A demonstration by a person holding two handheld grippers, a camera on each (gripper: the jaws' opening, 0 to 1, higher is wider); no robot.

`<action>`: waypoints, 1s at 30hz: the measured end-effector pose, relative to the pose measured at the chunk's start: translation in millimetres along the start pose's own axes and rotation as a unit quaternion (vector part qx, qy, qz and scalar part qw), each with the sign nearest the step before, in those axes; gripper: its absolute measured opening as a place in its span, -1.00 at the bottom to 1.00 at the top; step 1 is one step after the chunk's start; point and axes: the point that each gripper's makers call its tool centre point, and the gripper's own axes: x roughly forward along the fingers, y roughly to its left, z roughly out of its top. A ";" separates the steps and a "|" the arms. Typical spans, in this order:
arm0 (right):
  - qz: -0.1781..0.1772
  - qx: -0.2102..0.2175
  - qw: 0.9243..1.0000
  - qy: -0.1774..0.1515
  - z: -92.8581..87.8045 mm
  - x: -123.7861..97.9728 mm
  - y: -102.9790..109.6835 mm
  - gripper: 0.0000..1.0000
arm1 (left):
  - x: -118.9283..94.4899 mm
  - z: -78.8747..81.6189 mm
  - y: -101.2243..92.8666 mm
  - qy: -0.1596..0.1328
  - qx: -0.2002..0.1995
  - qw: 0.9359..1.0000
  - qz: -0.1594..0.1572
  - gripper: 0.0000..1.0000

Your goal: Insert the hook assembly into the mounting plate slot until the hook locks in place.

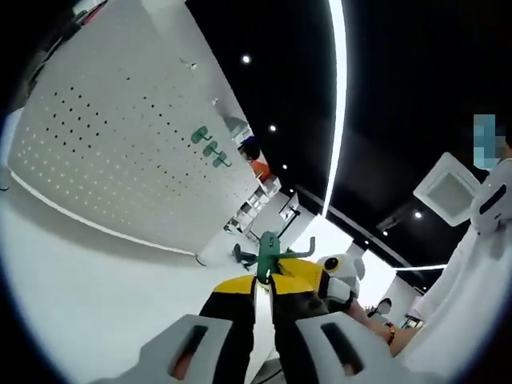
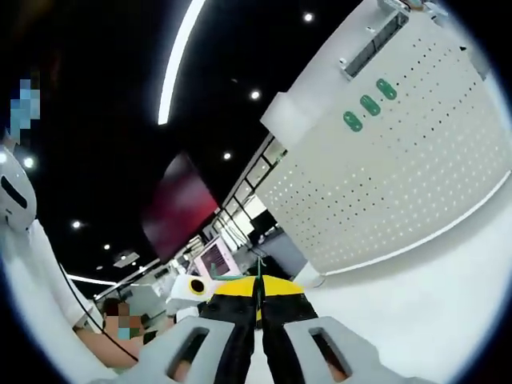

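Overhead, the white pegboard [image 1: 120,152] spreads across ten o'clock in my left gripper view, its face dotted with rows of small holes, and in my right gripper view the same pegboard [image 2: 400,168] takes up two o'clock. Three green hooks [image 1: 210,147] sit in a short row on it, near the board's edge; from my right side the hooks [image 2: 369,104] read as three green ovals. My left gripper [image 1: 264,290] comes up from six o'clock with its yellow-tipped jaws drawn close together, pinching a green hook assembly [image 1: 266,250] whose prongs stick out just past the tips, well apart from the board. My right gripper [image 2: 259,294] has its jaws nearly touching on a thin green piece [image 2: 258,268] at the tips.
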 end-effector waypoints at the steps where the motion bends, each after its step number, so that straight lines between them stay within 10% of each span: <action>1: -0.004 -0.003 1.000 -0.001 1.3 -0.7 -1.5 -1.00 | 0.4 -0.8 -1.2 0.004 0.005 1.000 0.000 -0.84; 30: -0.085 -0.141 0.985 0.052 -9.0 -3.8 -19.0 -1.00 | 7.4 -1.9 -1.4 0.060 0.106 0.990 0.074 -0.86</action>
